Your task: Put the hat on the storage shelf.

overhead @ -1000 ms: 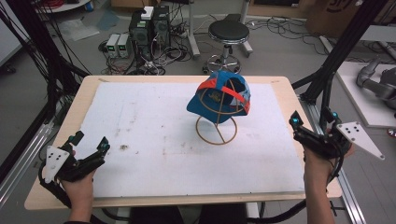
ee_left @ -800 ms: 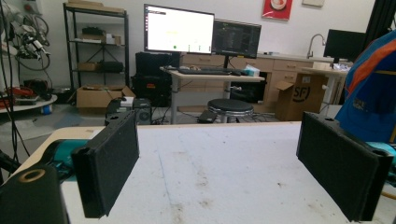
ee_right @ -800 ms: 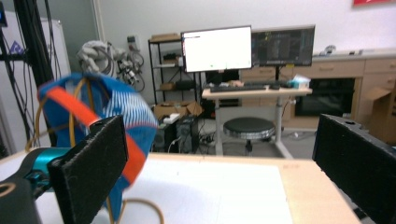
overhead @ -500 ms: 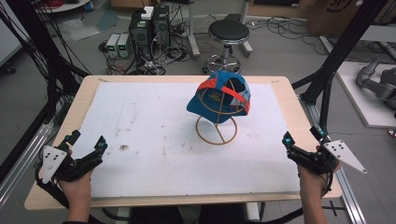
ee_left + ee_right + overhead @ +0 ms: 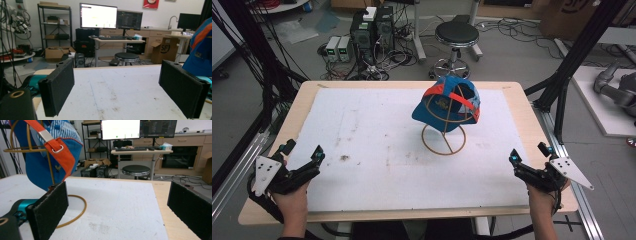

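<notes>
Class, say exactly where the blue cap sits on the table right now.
In the high view the cap hangs on a wire stand right of the table's middle, toward the far edge, well ahead of both grippers.

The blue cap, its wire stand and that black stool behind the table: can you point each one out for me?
blue cap (image 5: 439, 107): high view, on its blue front panel.
wire stand (image 5: 444, 147): high view, on the round base ring lying on the table.
black stool (image 5: 456, 33): high view, on the round seat.

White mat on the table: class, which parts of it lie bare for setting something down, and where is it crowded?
The white mat is bare left of the wire stand and along its near strip between left gripper and right gripper. Crowded only at right centre, where the blue cap hangs.
</notes>
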